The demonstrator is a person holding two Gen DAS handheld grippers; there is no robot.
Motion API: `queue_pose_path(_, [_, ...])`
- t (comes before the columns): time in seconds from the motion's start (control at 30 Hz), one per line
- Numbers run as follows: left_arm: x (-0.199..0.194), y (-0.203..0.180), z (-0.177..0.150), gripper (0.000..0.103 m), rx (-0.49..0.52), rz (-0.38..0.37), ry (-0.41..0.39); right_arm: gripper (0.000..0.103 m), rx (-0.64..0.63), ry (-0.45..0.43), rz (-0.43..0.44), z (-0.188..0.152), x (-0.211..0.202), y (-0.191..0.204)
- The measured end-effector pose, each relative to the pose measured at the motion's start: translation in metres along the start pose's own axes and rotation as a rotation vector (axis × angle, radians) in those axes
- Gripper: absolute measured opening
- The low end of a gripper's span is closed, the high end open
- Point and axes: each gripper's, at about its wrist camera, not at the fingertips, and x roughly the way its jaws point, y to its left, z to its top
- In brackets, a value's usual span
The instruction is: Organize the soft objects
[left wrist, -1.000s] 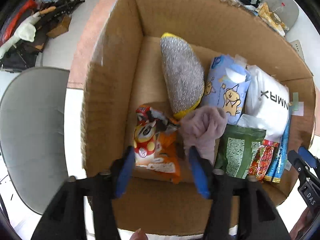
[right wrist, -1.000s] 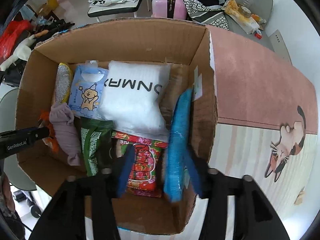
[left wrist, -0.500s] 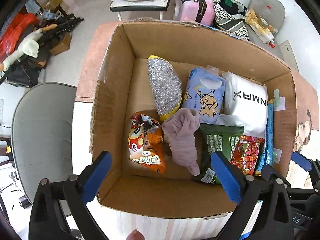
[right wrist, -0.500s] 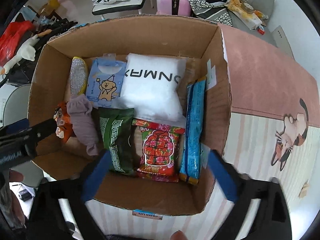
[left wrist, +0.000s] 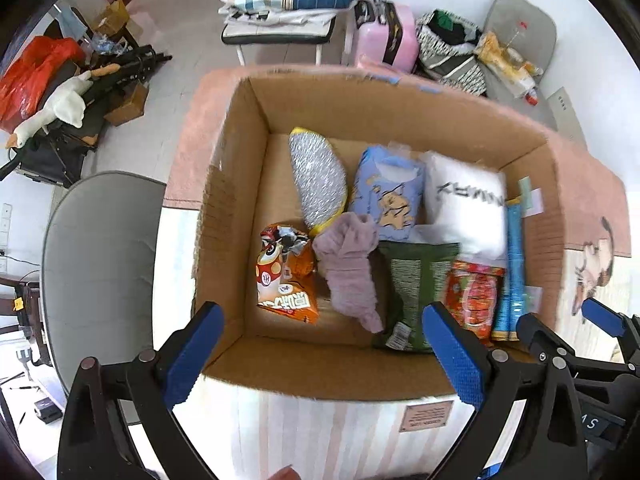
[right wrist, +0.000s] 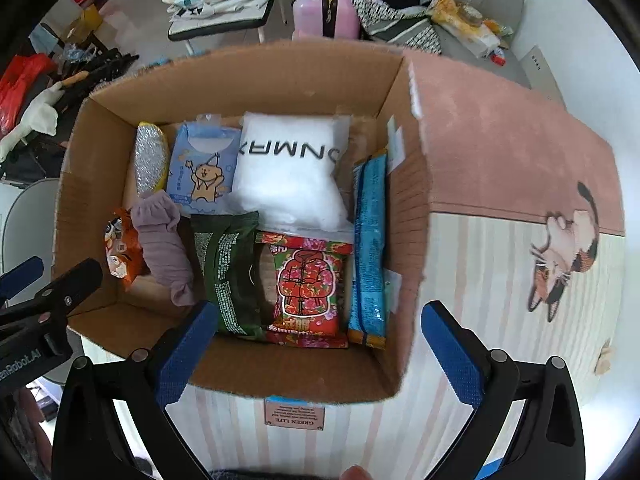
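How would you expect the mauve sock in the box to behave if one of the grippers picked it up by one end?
The mauve sock lies crumpled and creased between the orange snack bag and the green packet, so it is probably floppy and would dangle. Its knit surface suggests a secure grip, and it looks light enough to snag on its neighbours.

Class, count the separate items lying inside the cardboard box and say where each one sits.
8. Back row: silver scrubber, blue cartoon pack, white pillow pack. Front row: orange snack bag, mauve cloth, green bag, red floral packet, blue packet against the wall. Others may lie underneath.
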Motion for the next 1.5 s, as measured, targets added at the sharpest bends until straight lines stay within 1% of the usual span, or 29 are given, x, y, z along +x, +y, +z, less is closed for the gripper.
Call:
queue_pose_path(0.07, [-0.02, -0.003, -0.004, 0.102, 0.004, -0.006, -0.034, 0.103, 0.004, -0.024, 0.009, -0.003, -0.015, -0.002])
queue_pose_path(0.27, [-0.083, -0.012, -0.022, 0.102, 0.024, -0.013, -0.136, 0.103, -0.006, -0.125, 0.011, -0.024, -0.077, -0.008])
queue_pose_path(0.5, [-0.153, -0.017, -0.056, 0.102, 0.033, -0.016, -0.242, 0.103, -0.033, -0.228, 0.013, -0.067, -0.155, -0.016])
queue_pose_path(0.73, [-0.203, -0.021, -0.093, 0.102, 0.029, 0.003, -0.305, 0.103, -0.017, -0.332, 0.03, -0.112, -0.225, -0.025])
queue_pose_path(0.83, [-0.225, -0.019, -0.107, 0.102, 0.019, -0.004, -0.335, 0.103, -0.01, -0.366, 0.033, -0.128, -0.249, -0.03])
queue_pose_path(0.97, [-0.25, -0.018, -0.119, 0.102, 0.019, 0.007, -0.378, 0.103, -0.015, -0.4, 0.025, -0.146, -0.271, -0.032])
queue_pose_path(1.1, [-0.264, -0.016, -0.127, 0.102, 0.016, 0.001, -0.401, 0.103, -0.03, -0.421, 0.029, -0.16, -0.289, -0.03])
queue_pose_path(1.23, [-0.269, -0.016, -0.132, 0.102, 0.013, -0.009, -0.408, 0.103, -0.039, -0.432, 0.026, -0.169, -0.299, -0.029])
queue_pose_path(1.33, [-0.267, -0.018, -0.133, 0.102, 0.02, -0.004, -0.407, 0.103, -0.037, -0.444, 0.016, -0.173, -0.304, -0.031])
queue_pose_path(1.5, [-0.258, -0.02, -0.131, 0.102, 0.02, 0.002, -0.398, 0.103, -0.02, -0.463, -0.02, -0.168, -0.305, -0.035])
